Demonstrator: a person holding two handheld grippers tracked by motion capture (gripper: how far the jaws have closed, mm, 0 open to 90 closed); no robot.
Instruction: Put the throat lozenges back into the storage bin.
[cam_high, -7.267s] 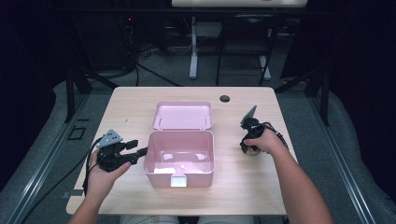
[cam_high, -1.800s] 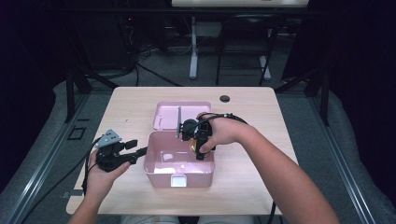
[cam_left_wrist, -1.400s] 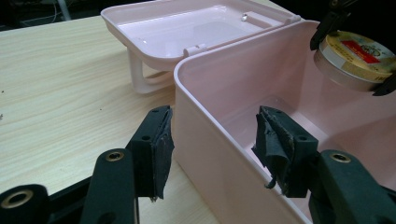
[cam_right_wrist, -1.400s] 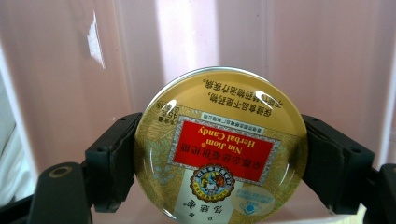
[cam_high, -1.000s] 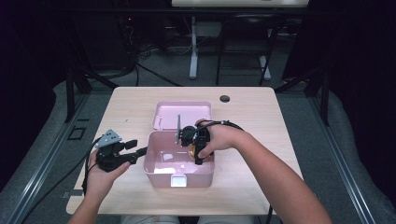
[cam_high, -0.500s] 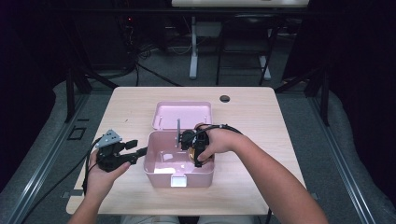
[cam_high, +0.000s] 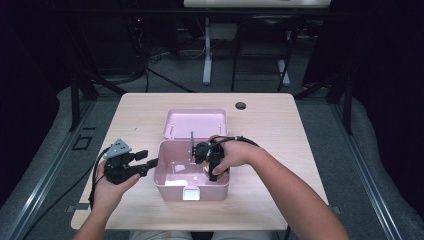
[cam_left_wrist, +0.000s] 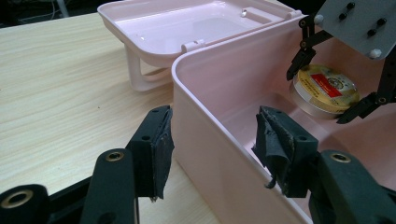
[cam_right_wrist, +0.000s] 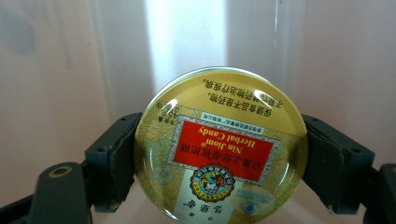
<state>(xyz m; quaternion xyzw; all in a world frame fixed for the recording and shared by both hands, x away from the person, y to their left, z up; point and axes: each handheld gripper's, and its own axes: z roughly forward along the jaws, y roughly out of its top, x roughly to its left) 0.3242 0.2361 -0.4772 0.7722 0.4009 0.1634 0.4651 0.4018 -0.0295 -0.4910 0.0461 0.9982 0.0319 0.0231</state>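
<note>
Dark room, grey floor (cam_high: 320, 115), light wooden table (cam_high: 280, 120), white desk leg (cam_high: 206, 50) behind

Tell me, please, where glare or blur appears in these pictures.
Right gripper view: white glare streaks down the pink box wall and glints on the candy tin. Left gripper view: the left gripper pads look slightly soft. High view: dark surroundings, evenly lit table.

Black left gripper (cam_high: 150, 163) bears a grey three-cornered plate, black cable trailing.
</note>
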